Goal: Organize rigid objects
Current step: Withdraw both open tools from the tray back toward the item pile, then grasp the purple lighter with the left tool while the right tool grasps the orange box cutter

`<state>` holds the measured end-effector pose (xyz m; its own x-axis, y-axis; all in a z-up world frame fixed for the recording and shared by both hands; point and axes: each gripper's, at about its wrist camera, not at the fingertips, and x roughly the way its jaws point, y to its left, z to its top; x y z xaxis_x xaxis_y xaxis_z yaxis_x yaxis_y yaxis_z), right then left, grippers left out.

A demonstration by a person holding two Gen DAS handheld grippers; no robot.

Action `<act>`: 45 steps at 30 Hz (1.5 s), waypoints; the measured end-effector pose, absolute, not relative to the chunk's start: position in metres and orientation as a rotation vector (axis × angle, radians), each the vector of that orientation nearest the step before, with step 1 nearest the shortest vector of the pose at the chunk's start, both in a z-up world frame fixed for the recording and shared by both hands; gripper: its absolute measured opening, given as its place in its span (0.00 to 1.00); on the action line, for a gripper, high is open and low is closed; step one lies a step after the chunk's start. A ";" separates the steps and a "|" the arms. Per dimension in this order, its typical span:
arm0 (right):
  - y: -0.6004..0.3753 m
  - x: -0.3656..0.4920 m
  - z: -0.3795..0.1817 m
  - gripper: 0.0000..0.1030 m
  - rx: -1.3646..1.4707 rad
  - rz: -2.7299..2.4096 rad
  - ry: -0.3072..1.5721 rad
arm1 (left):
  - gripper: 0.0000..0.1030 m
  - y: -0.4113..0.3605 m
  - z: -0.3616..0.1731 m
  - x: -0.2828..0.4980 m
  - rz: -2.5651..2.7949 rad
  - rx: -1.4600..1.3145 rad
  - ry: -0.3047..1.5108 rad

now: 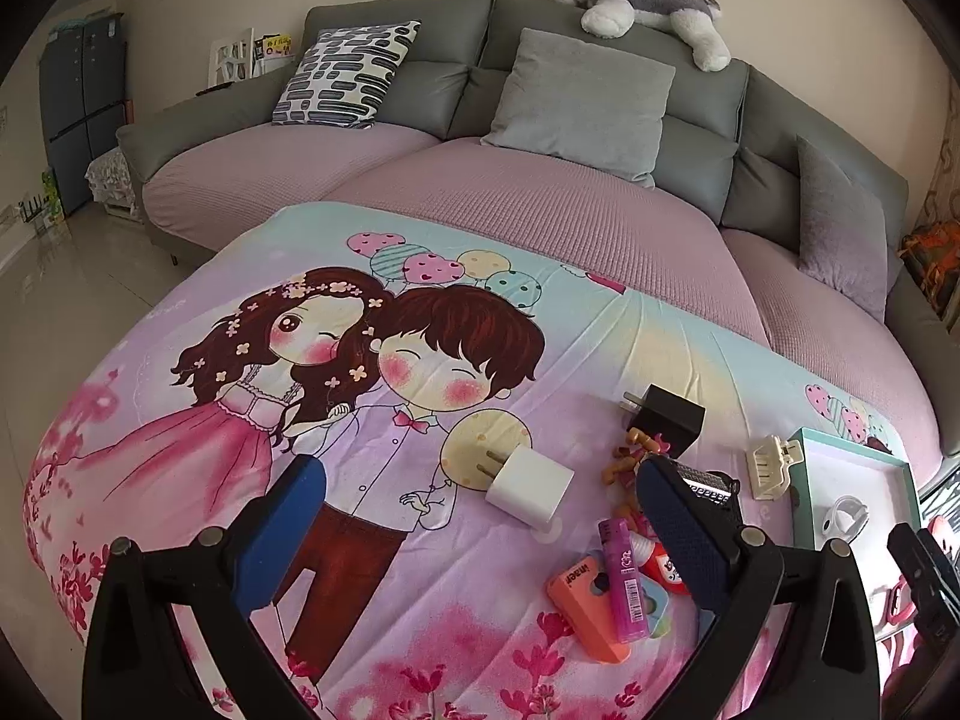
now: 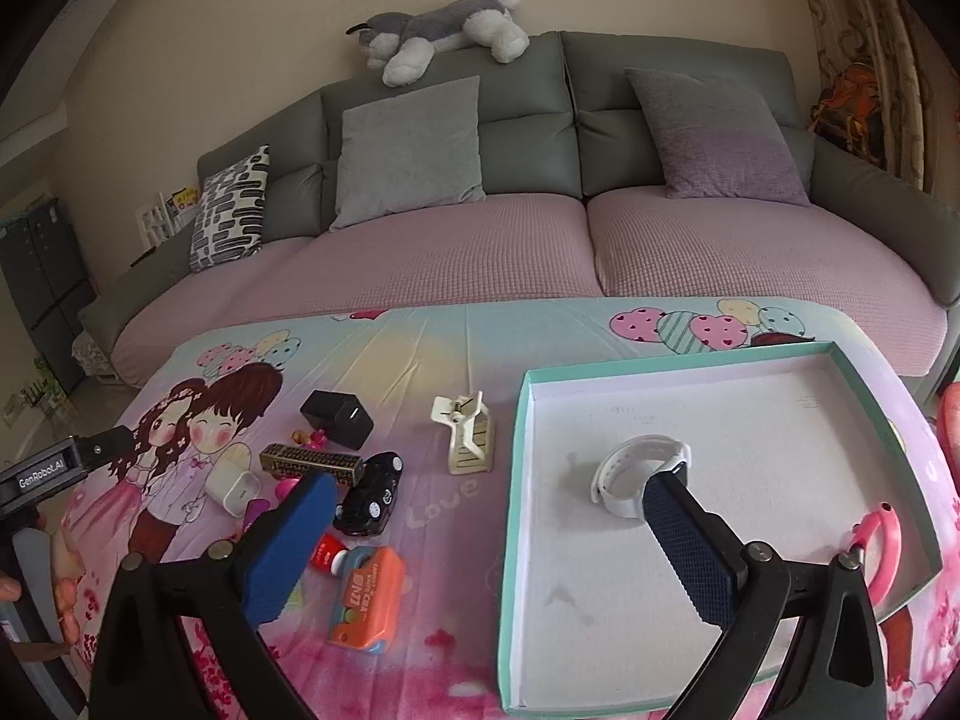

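A shallow tray (image 2: 517,480) with a teal rim and a pale, bare floor sits on the right side of a cartoon-print cloth (image 2: 420,348). Inside it lies a white wristwatch (image 2: 630,468), its band curled into a loop — the only item in the tray that can be made out clearly. A pink loop-shaped thing (image 2: 882,546) shows at the tray's right edge, partly hidden.

The rest of the small objects lie scattered on the cloth to the left of the tray: a white plug adapter (image 1: 528,483) with two prongs, a black plug adapter (image 1: 663,417), a cream hair clip (image 2: 471,435) just beside the tray's left wall, a black toy car (image 2: 369,495), a dark patterned bar (image 2: 312,462), an orange correction-tape case (image 2: 366,597) and a purple lighter (image 1: 624,579) lying across it in the left view.

The right gripper (image 2: 480,534) hovers with jaws spread wide and nothing between them — its right finger sits over the tray in front of the watch, its left over the clutter. The left gripper (image 1: 474,525) is likewise wide apart and empty, above the white adapter.
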<state>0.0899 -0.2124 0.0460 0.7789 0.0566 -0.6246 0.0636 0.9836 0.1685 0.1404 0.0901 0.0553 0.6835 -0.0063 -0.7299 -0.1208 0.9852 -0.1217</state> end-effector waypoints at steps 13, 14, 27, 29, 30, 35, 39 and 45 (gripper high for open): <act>-0.149 0.111 -0.004 1.00 0.161 0.151 0.875 | 1.00 0.077 0.009 0.143 0.012 -0.196 0.944; -0.148 0.112 -0.008 1.00 0.174 0.157 0.892 | 1.00 0.075 0.005 0.143 0.013 -0.197 0.954; -0.135 0.118 -0.028 0.92 0.164 0.183 0.971 | 1.00 0.039 -0.023 0.157 -0.013 -0.158 1.090; -0.133 0.118 -0.030 0.92 0.157 0.182 0.979 | 1.00 0.034 -0.027 0.158 -0.020 -0.147 1.106; -0.133 0.118 -0.031 0.92 0.155 0.183 0.981 | 1.00 0.032 -0.029 0.159 -0.015 -0.131 1.117; -0.131 0.119 -0.033 0.91 0.146 0.187 0.990 | 0.96 0.031 -0.034 0.155 -0.011 -0.118 1.130; -0.130 0.119 -0.035 0.87 0.140 0.187 0.998 | 0.71 0.034 -0.031 0.150 -0.035 -0.136 1.125; -0.129 0.120 -0.040 0.71 0.129 0.186 1.021 | 0.42 0.034 -0.028 0.150 -0.090 -0.163 1.120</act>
<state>0.1198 -0.1289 -0.0399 0.5085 0.2142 -0.8340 -0.0941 0.9766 0.1935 0.1501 0.0337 -0.0281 0.4339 -0.1540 -0.8877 -0.0096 0.9844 -0.1755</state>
